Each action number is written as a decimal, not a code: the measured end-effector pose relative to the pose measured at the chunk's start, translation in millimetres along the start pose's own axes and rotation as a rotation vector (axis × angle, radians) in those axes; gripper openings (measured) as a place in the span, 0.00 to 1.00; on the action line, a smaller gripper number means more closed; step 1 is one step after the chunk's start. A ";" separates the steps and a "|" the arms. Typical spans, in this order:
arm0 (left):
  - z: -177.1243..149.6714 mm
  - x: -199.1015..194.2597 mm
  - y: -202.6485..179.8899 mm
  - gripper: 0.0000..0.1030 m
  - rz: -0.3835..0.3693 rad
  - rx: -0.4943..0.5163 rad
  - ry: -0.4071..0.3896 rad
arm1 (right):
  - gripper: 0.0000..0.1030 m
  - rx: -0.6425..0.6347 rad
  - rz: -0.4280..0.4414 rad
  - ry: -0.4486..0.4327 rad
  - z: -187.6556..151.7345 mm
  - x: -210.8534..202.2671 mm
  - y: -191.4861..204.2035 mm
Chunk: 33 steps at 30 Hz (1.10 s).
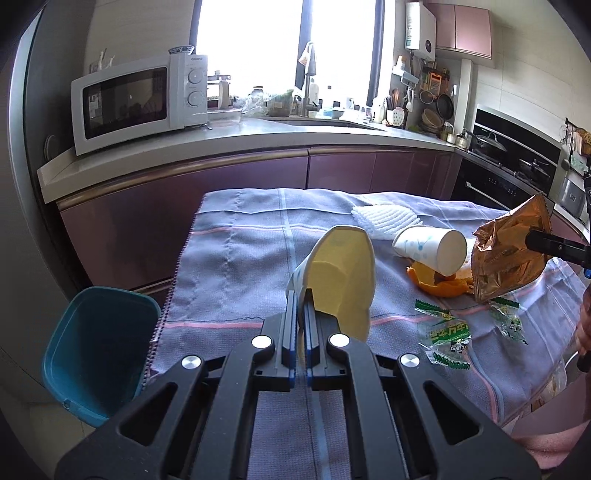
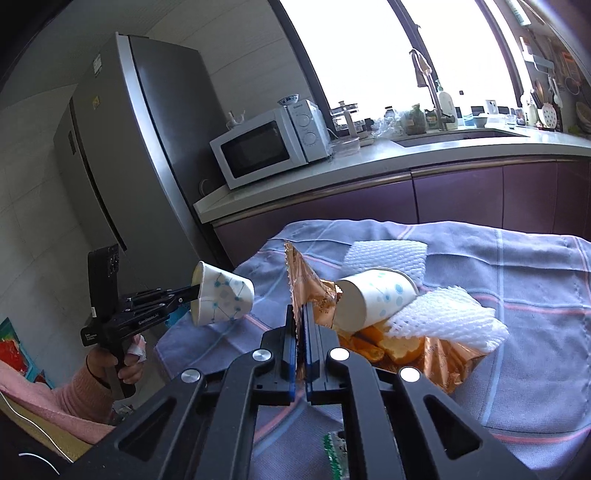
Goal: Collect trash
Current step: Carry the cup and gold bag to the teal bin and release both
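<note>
A white paper cup [image 2: 221, 297] dotted with blue is showing above the lavender cloth [image 1: 236, 258] striped in pink; a copper wrapper [image 1: 511, 254] is gleaming beside orange peel [image 1: 439, 282].

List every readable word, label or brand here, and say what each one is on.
"Galanz": top of the microwave control panel, small, so only roughly legible.
"GenRobot.AI": side of the left gripper, small and faint.
Green wrappers: printed characters, too distorted to read.
Copper snack bag: print unreadable.
Water heater label: too small.
</note>
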State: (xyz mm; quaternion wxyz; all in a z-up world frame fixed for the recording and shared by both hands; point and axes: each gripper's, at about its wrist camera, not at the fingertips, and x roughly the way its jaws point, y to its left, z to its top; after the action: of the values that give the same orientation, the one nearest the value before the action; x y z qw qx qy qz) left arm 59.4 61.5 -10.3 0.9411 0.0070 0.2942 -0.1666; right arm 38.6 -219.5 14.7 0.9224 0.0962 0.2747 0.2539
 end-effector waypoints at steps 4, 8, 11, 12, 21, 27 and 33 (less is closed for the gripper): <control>5.5 -24.2 18.2 0.03 0.044 -0.016 -0.045 | 0.02 -0.043 0.078 0.009 11.5 21.7 27.5; 9.2 -49.6 44.3 0.03 0.113 -0.034 -0.085 | 0.02 -0.066 0.159 0.027 22.2 50.2 52.9; 9.2 -66.1 66.5 0.03 0.169 -0.051 -0.101 | 0.02 -0.071 0.215 0.041 29.8 74.1 70.3; 8.4 -71.2 74.9 0.03 0.191 -0.059 -0.104 | 0.02 -0.074 0.232 0.045 31.8 81.7 76.0; -7.3 -97.5 140.1 0.03 0.317 -0.134 -0.099 | 0.02 -0.111 0.359 0.120 40.3 147.5 131.2; -17.5 -99.6 165.1 0.03 0.348 -0.166 -0.083 | 0.02 -0.101 0.404 0.164 38.9 176.9 151.4; -21.0 -95.7 177.3 0.03 0.364 -0.185 -0.077 | 0.02 -0.094 0.412 0.187 39.4 197.6 165.4</control>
State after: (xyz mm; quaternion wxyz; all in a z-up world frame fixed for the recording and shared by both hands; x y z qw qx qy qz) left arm 30.4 260.9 10.6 0.9628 -0.0330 0.2661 0.0337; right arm 134.0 23.0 9.3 0.8250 0.0832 0.3214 0.4574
